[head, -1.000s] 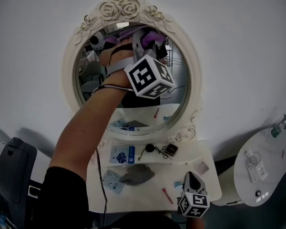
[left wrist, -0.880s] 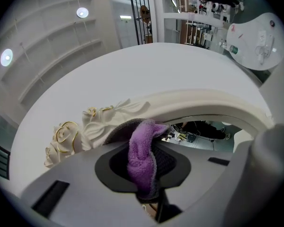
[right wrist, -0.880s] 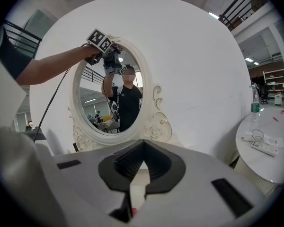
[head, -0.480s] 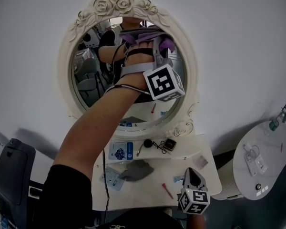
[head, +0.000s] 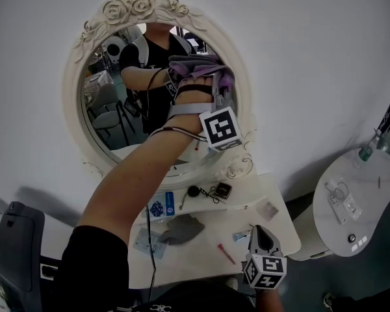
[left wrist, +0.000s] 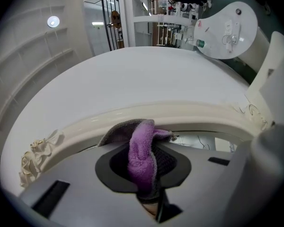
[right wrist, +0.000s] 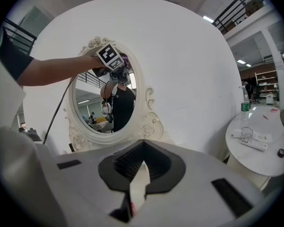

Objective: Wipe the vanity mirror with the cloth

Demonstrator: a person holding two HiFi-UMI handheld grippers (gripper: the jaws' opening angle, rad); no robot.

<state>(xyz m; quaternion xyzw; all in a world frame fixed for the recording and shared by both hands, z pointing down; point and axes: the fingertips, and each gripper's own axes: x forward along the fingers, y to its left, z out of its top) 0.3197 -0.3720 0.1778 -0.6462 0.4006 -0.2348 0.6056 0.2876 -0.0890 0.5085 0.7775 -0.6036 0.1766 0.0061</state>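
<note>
The oval vanity mirror (head: 104,77) has a cream frame with roses on top and hangs above a small white table. My left gripper (head: 207,82) is raised to the glass's upper right, shut on a purple and grey cloth (head: 196,66) that presses on the mirror near the frame. In the left gripper view the cloth (left wrist: 140,148) is bunched between the jaws of the left gripper (left wrist: 146,183), with the frame (left wrist: 189,115) just beyond. My right gripper (head: 260,239) hangs low over the table's front right corner, jaws together and nothing in them; the right gripper (right wrist: 138,174) faces the mirror (right wrist: 104,108).
On the vanity table (head: 273,229) lie a grey cloth (head: 181,229), keys (head: 213,191), blue-printed cards (head: 161,208) and a red stick (head: 225,253). A round white side table (head: 354,207) with small items stands to the right. A dark chair (head: 13,246) stands at lower left.
The left gripper with the cloth has slid down from the top of the glass along its right side. The head view has shifted, so the mirror sits further left. The right gripper has barely moved.
</note>
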